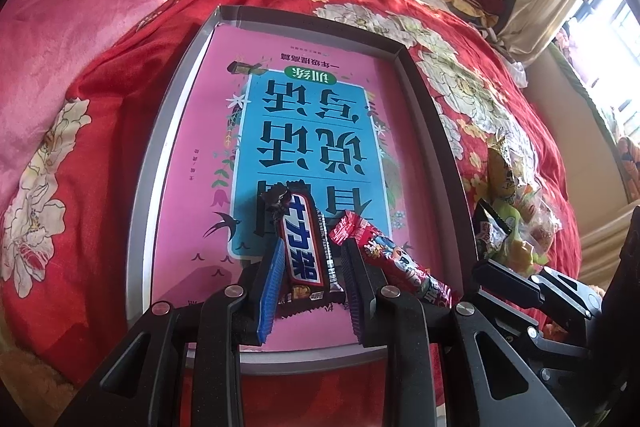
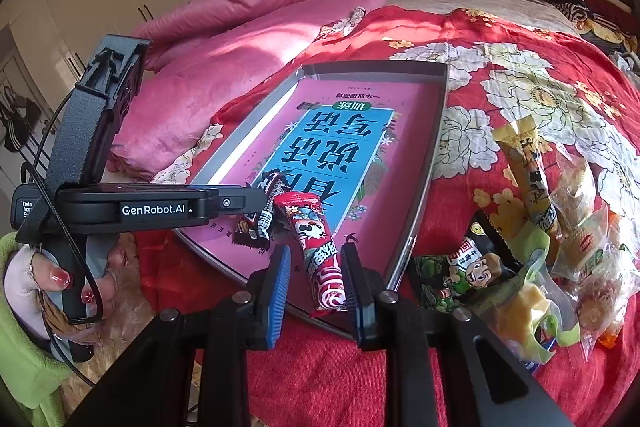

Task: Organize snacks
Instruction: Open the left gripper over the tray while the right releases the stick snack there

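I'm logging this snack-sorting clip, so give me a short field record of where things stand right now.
surface: bed with red floral quilt
container: shallow tray with pink book cover inside
left gripper: fingers around chocolate bar, over the tray
right gripper: fingers around red snack stick, over the tray's near edge
unsorted: snack pile on quilt, right of tray

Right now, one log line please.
left gripper: around Snickers bar | right gripper: around red snack stick | both over tray

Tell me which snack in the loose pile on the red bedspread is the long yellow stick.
The yellow stick snack, the tall narrow pack at the pile's far side, pointing away from the right gripper; the black cartoon packet beside it is short and dark.
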Tool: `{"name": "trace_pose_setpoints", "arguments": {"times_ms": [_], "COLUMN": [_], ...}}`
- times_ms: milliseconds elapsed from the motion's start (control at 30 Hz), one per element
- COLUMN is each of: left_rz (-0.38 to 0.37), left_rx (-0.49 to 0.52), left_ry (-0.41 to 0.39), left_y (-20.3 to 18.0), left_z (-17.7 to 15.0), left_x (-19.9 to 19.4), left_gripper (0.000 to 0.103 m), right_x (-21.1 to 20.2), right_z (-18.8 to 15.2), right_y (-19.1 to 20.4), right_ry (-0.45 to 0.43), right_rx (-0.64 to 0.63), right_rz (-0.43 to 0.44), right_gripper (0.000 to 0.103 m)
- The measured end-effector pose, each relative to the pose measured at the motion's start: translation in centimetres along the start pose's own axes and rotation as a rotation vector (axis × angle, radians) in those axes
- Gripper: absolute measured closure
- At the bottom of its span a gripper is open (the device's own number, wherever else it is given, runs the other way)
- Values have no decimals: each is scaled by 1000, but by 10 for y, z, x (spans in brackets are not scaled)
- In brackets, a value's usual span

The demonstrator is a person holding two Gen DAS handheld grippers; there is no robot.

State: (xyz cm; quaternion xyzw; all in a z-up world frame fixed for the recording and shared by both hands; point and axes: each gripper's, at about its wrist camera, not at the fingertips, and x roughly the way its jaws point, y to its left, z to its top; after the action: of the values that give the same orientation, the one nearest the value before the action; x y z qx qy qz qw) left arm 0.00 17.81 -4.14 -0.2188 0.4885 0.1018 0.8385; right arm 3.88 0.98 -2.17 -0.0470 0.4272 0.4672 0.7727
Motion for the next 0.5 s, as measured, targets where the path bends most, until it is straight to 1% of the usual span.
{"name": "trace_pose_setpoints", "arguments": {"times_ms": [100,200,300,500], "left_rz": [-17,-38,-51,-74], "left_rx": [6,12,20,37], "left_ry": [-27,-56,-78,-105], "left_y": [-2,-5,-8,-15], "left_z": [1,2,3,4], "left_x": [-5,-11,-15,-19], "left_gripper": [71,65,61,57], "right_x": [-3,-5,-8,-14], "right_z": [1,2,2,2], "right_y": [-2,-4,-5,-9], "right_ry": [-8,-17,-24,-38], "right_rx": [3,5,8,17], "right_rz": [-9,-15,-22,-36], "right_gripper": [76,70,70,62]}}
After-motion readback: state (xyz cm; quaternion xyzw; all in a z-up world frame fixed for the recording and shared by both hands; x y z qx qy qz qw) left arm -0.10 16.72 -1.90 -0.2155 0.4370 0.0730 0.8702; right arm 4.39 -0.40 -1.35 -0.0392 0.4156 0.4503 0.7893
